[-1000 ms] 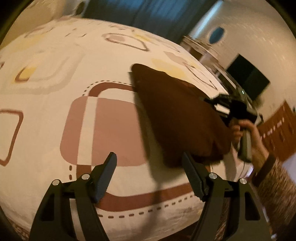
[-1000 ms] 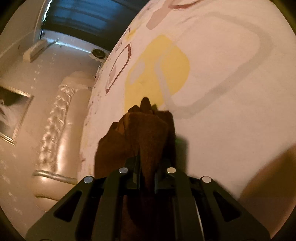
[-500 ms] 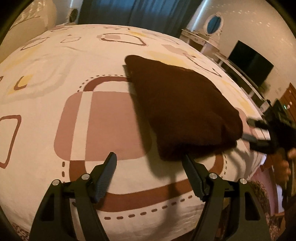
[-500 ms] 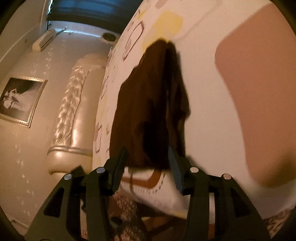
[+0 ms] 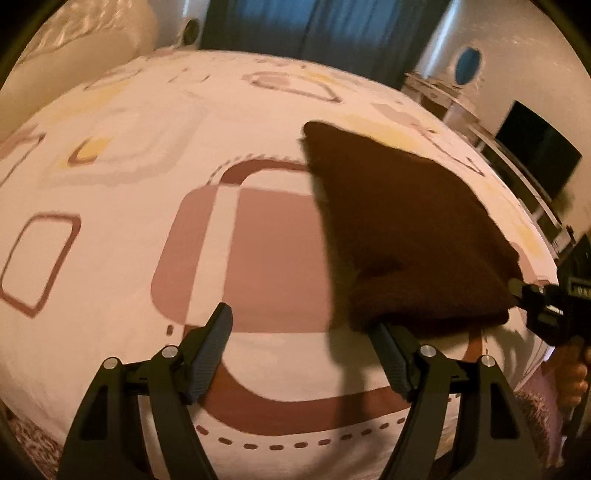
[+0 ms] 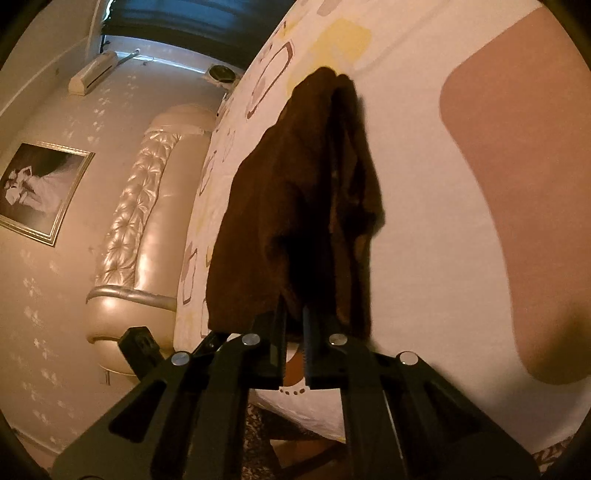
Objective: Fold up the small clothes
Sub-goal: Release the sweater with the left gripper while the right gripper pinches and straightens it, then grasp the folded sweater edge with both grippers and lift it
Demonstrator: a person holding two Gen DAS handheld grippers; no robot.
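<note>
A dark brown folded garment (image 5: 406, 229) lies flat on the patterned bedsheet (image 5: 129, 184), reaching toward the bed's right edge. My left gripper (image 5: 299, 317) hovers over the sheet near the front edge. Its jaws are opening, with only sheet between them, and the garment's near corner lies just past its right fingertip (image 5: 376, 328). My right gripper (image 6: 294, 310) is shut on the near edge of the brown garment (image 6: 295, 192). From the left wrist view the right gripper (image 5: 517, 286) pinches the garment's right corner, with a hand below it.
The bed's front and right edges drop off close to both grippers. A padded headboard (image 6: 136, 221) and a framed picture (image 6: 40, 188) stand on the far side. A dark TV screen (image 5: 535, 151) and blue curtains (image 5: 314, 29) line the walls.
The right gripper let the garment down flat, drew back to the bed's edge with open jaws, then shut on the garment's near edge. The left gripper stayed put and tilted upward.
</note>
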